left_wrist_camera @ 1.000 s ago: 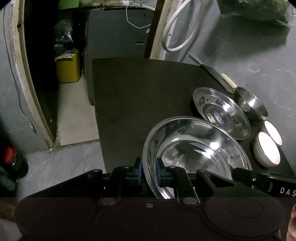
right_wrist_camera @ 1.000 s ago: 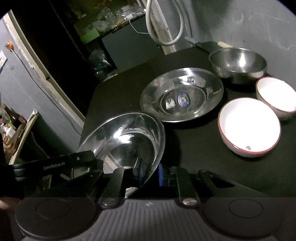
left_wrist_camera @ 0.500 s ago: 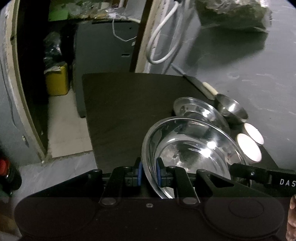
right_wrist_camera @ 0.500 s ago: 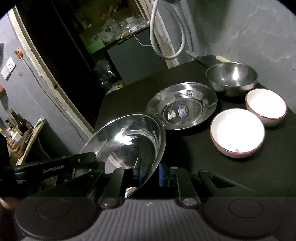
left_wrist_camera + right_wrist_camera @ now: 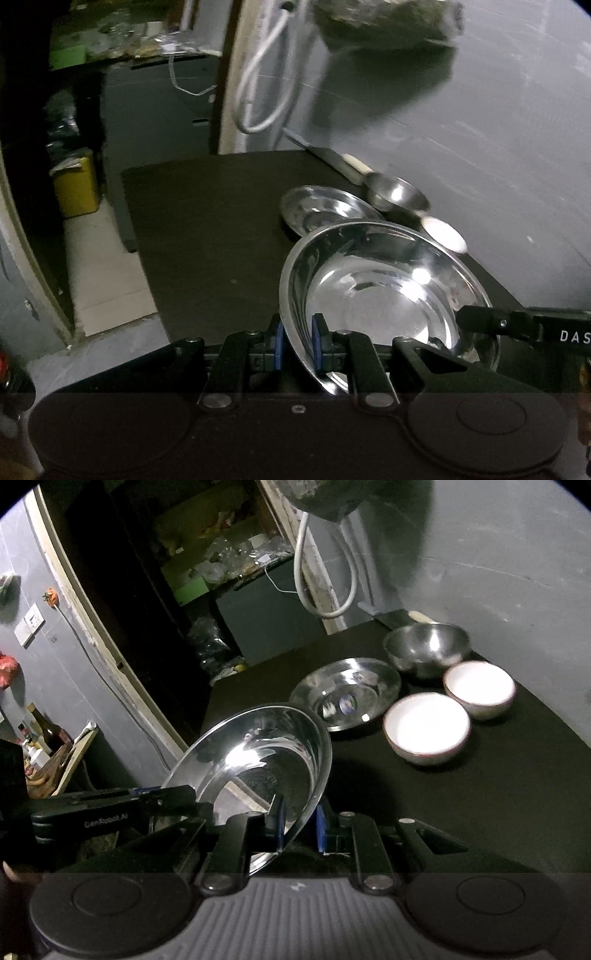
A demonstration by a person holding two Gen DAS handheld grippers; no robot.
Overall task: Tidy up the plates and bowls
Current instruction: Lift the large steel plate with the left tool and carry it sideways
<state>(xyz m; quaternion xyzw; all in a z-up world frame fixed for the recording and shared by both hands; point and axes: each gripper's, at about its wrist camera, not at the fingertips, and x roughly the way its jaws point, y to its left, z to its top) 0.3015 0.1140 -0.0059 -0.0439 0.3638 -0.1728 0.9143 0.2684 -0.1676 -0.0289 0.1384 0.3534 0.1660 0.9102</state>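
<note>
1. Left wrist view: the left gripper (image 5: 297,345) clamps the near rim of a wide, shiny steel plate (image 5: 384,299), held above the black table (image 5: 207,229). The plate hides part of a second steel plate (image 5: 317,210) lying beyond; a small steel bowl (image 5: 397,194), a white bowl (image 5: 445,238) and a knife (image 5: 343,162) sit further back.

2. Right wrist view: the right gripper (image 5: 299,829) pinches the same plate's (image 5: 258,753) opposite rim. Two red-rimmed white bowls (image 5: 426,727) stand beside the lying plate (image 5: 347,694).
</note>
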